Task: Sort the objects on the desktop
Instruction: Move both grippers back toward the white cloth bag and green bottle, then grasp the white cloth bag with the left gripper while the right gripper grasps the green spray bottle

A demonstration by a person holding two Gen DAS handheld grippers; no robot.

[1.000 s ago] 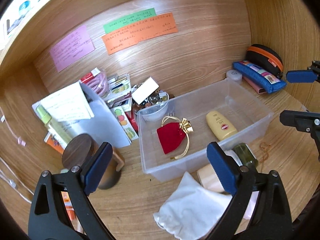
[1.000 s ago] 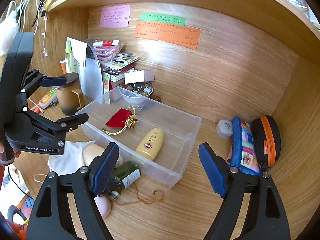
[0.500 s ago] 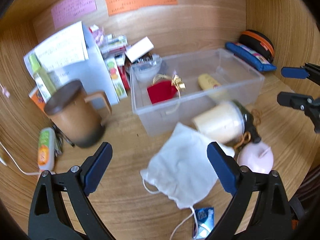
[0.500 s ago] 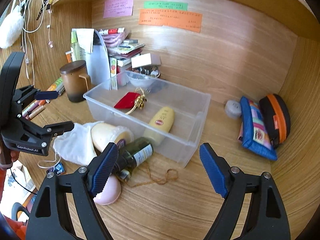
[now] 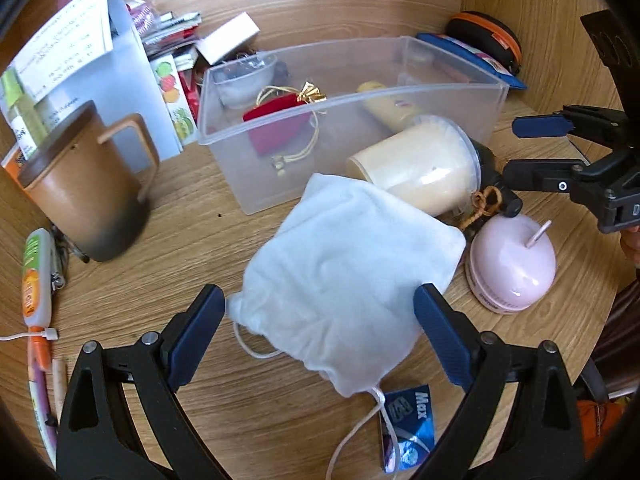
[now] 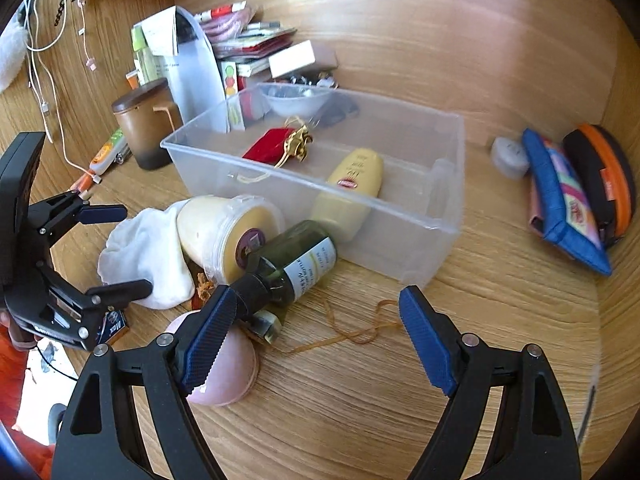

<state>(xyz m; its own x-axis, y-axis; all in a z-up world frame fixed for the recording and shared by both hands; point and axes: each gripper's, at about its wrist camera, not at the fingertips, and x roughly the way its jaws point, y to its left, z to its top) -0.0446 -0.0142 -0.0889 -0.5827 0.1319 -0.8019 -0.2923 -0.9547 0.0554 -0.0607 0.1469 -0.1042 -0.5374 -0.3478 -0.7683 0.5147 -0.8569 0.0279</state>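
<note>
White drawstring pouch lies on the wooden desk in front of the clear plastic bin, leaning against a cream jar on its side. The left gripper hangs over it with fingers spread wide to either side, gripping nothing. The right gripper is likewise wide open (empty too) just above a dark green bottle and a pink dome-shaped item. Inside the bin rest a red pouch and a yellow tube.

bin mid-bench, pouch + tube inside | jar, bottle, cloth bag in front | mug left
</note>
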